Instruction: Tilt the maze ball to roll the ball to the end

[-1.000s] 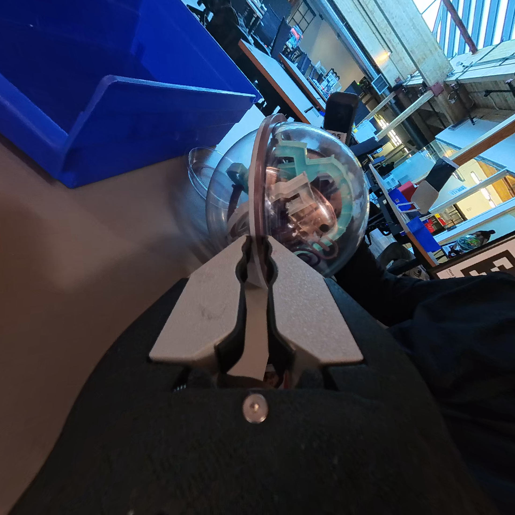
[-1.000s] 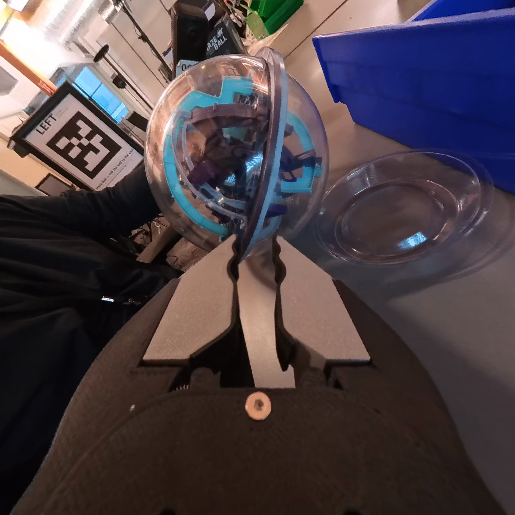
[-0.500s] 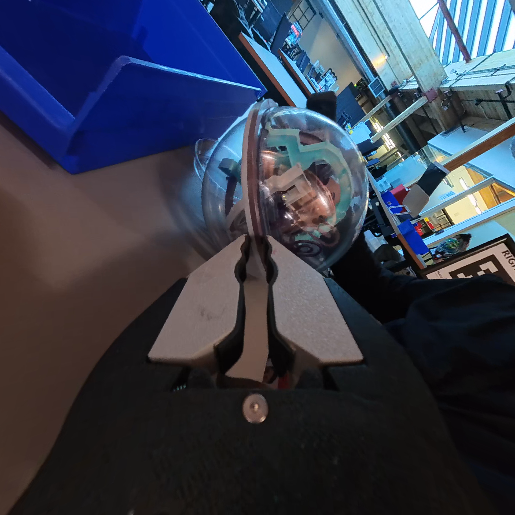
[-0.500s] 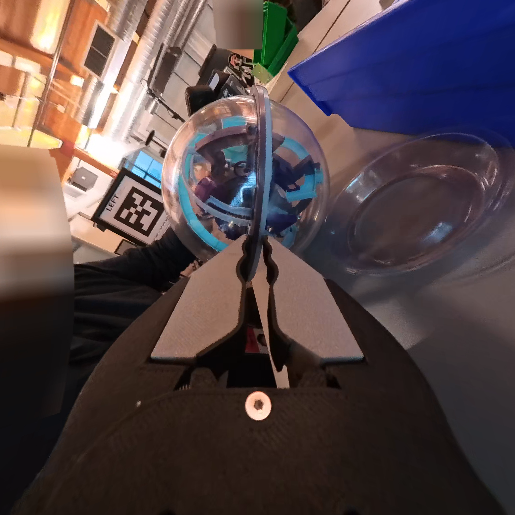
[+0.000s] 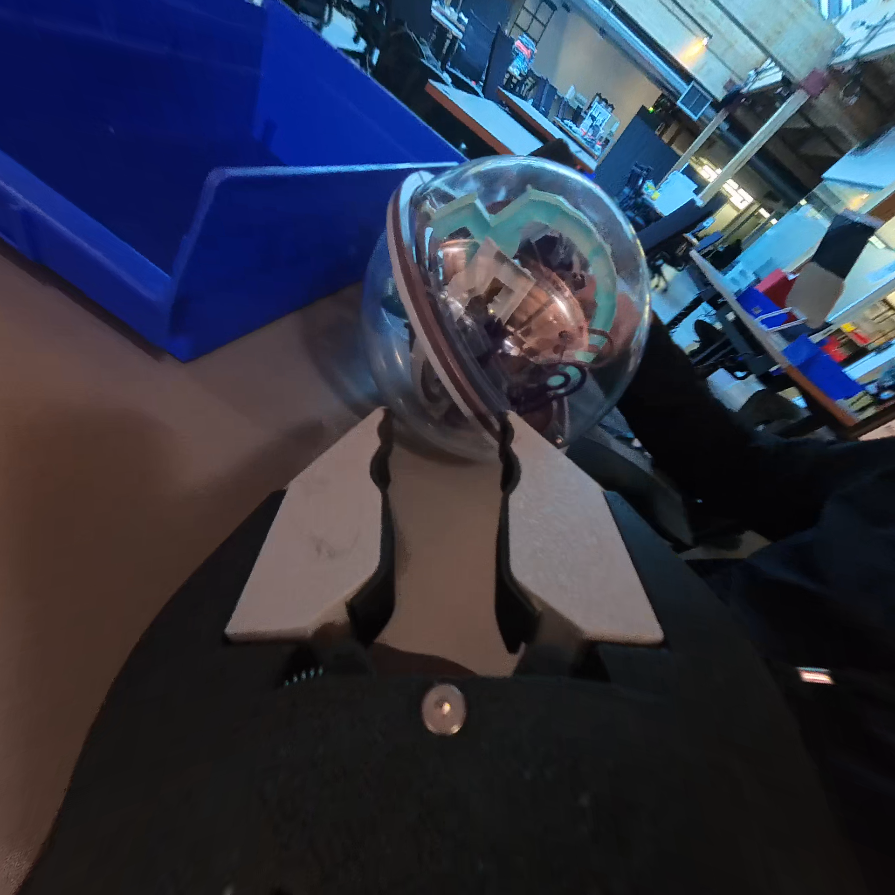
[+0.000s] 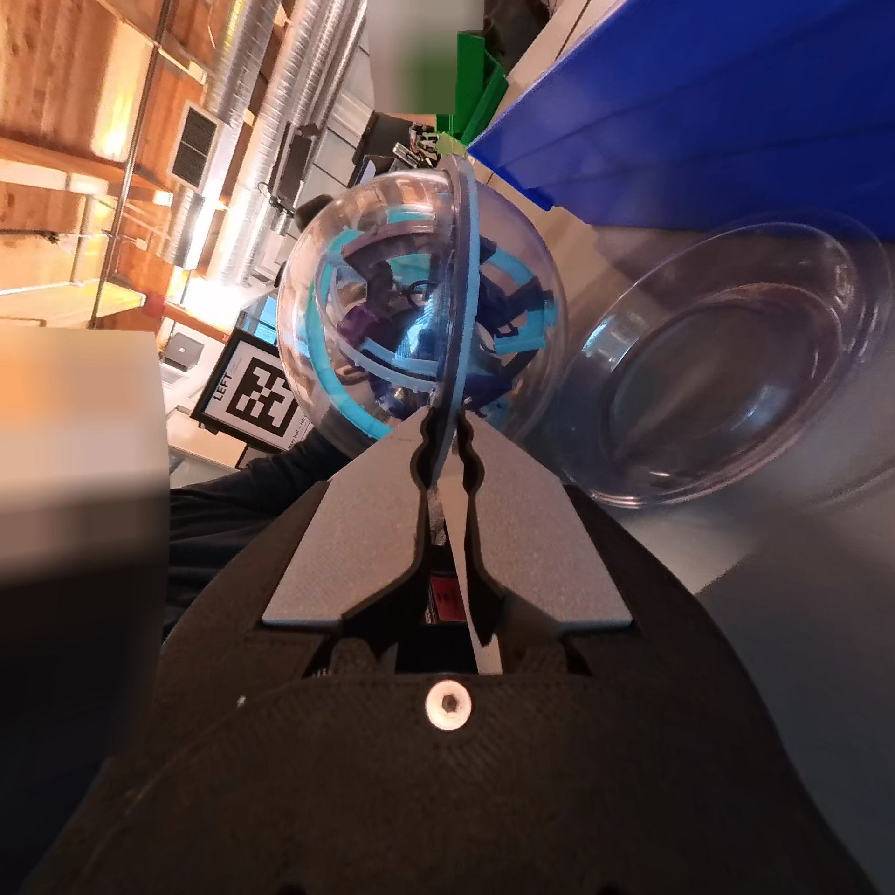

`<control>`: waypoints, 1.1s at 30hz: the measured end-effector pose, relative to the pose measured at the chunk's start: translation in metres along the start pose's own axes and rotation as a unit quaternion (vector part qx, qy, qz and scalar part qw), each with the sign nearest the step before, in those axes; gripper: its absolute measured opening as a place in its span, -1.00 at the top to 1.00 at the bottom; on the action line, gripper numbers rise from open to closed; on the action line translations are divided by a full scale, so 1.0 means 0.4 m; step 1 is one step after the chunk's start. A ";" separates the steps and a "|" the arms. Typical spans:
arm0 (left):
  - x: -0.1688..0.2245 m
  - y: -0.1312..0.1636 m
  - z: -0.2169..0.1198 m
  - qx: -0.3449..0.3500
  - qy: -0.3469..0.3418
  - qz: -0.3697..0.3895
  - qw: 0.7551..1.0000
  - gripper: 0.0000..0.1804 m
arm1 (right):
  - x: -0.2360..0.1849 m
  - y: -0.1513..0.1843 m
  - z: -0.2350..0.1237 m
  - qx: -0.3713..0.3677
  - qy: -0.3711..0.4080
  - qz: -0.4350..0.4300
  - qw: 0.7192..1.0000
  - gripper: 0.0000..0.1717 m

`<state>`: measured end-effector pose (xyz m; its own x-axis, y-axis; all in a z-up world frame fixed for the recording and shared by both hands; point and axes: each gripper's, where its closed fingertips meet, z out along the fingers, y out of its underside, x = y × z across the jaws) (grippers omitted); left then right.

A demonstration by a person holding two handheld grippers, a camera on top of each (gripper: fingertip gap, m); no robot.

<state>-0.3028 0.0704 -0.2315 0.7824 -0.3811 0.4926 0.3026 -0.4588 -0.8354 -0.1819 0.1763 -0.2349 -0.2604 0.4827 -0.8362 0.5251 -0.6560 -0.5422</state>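
Transparent plastic forms the shell of the maze ball (image 6: pixel 416 310), which is lifted above the counter (image 5: pixel 121 411) and has turquoise and purple tracks inside. The right gripper (image 6: pixel 445 426) reaches up to it from below, and its jaws are clamped on the thin rim (image 6: pixel 457 290) that runs around the ball's middle; this rim stands nearly upright between the pads. The left gripper (image 5: pixel 443 431) points at the ball from the other side, with its jaws apart; the lower curve of the shell sits between the two tips, and the rim leans toward the right finger (image 5: pixel 506 436). I cannot tell if that tip touches it. A dark sleeve (image 5: pixel 799 508) shows on the right of this view. Close beside the ball, a clear round dish (image 6: pixel 726 363) lies on the counter, and behind it a blue bin (image 6: pixel 702 121) closes that side. The counter on the near left of the left gripper is open.
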 end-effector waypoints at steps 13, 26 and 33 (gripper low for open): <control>-0.021 -0.004 -0.022 -0.014 -0.240 0.524 0.817 0.17 | 0.007 -0.016 0.002 0.007 0.002 0.016 1.000 0.95; 0.007 -0.024 0.018 -0.012 -0.335 0.755 0.564 0.84 | 0.016 -0.024 0.001 0.000 -0.002 0.032 0.999 0.95; 0.001 -0.032 0.029 -0.017 -0.348 0.785 0.512 0.88 | 0.027 -0.034 -0.001 -0.001 0.002 0.038 0.999 0.95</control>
<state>-0.3001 0.0856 -0.2236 0.0541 0.0718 -0.9960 -0.9974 -0.0438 -0.0573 -0.1914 0.1907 -0.2367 -0.2170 0.4333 -0.8748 0.5451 -0.6896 -0.4768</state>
